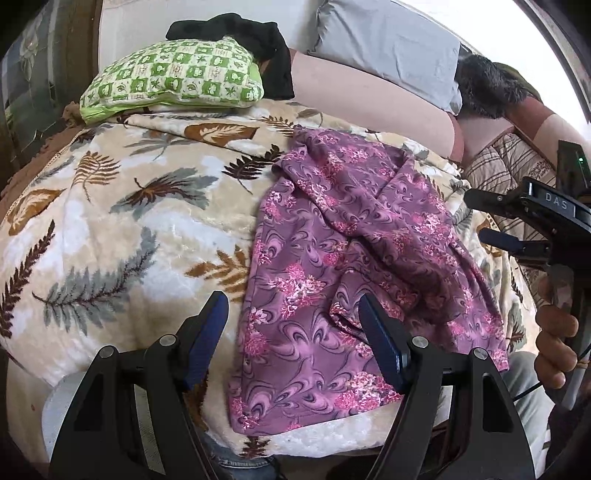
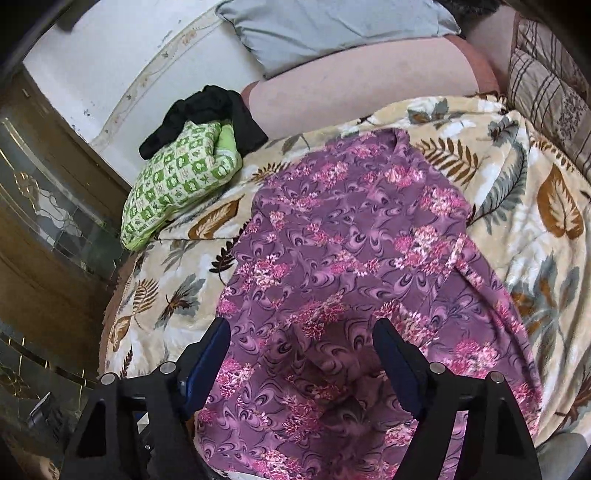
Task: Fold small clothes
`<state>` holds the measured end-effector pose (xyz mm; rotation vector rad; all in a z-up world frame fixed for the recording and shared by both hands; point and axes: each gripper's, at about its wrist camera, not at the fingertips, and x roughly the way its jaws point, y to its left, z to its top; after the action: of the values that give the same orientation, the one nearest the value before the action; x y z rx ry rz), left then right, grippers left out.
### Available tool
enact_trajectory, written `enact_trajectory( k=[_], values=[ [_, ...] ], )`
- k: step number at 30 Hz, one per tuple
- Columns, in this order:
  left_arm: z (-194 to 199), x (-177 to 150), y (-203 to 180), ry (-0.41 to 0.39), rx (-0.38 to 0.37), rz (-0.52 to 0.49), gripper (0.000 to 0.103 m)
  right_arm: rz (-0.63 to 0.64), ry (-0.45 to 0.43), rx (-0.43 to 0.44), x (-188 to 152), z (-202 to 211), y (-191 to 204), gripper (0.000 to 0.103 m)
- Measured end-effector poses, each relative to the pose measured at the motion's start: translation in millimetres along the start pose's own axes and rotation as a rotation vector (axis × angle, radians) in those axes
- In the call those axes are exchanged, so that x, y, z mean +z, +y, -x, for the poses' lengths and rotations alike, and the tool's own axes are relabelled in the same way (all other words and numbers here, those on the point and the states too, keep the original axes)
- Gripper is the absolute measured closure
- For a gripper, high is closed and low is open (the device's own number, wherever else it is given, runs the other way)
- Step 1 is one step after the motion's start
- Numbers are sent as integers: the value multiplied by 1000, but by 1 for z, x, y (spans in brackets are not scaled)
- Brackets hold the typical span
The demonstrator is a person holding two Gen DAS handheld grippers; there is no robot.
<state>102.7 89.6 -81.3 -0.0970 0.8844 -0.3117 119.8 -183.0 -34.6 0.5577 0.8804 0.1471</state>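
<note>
Nearest the left wrist camera, the left gripper point(image 1: 291, 314) stands with its jaws wide apart above the near edge of the bed, nothing between its blue pads point(image 1: 208, 325); one pad hangs over the leaf-patterned blanket point(image 1: 110, 229) and the other over the purple floral garment point(image 1: 332, 240). Close to the right wrist camera, the right gripper point(image 2: 301, 343) is likewise spread wide, both pads above the same garment point(image 2: 332, 240) with no cloth pinched. That garment lies crumpled on the blanket point(image 2: 535, 221), bunched into folds toward its right side in the left view, its near hem reaching almost to the bed's edge. At the right edge of the left view, the right gripper point(image 1: 491, 218) appears from the side just beside the garment, and a hand point(image 1: 554, 332) grips its handle. Farther back, a green checked pillow point(image 1: 173, 81) rests on the blanket with a black garment point(image 1: 236, 33) draped over its far end. Behind these lie a pale pink bolster point(image 1: 369, 96) and a grey pillow point(image 1: 388, 44), with a dark furry item point(image 1: 480, 92) to their right. A striped brown quilt point(image 2: 546, 81) lies at the far right of the right view.
</note>
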Motion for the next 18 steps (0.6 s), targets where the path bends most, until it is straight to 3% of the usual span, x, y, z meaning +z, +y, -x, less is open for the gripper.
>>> enact_trajectory(
  k=[18],
  values=[
    [-8,-2,0,28,5,-3,29,-5,30,36,0,-10,6,25]
  ],
)
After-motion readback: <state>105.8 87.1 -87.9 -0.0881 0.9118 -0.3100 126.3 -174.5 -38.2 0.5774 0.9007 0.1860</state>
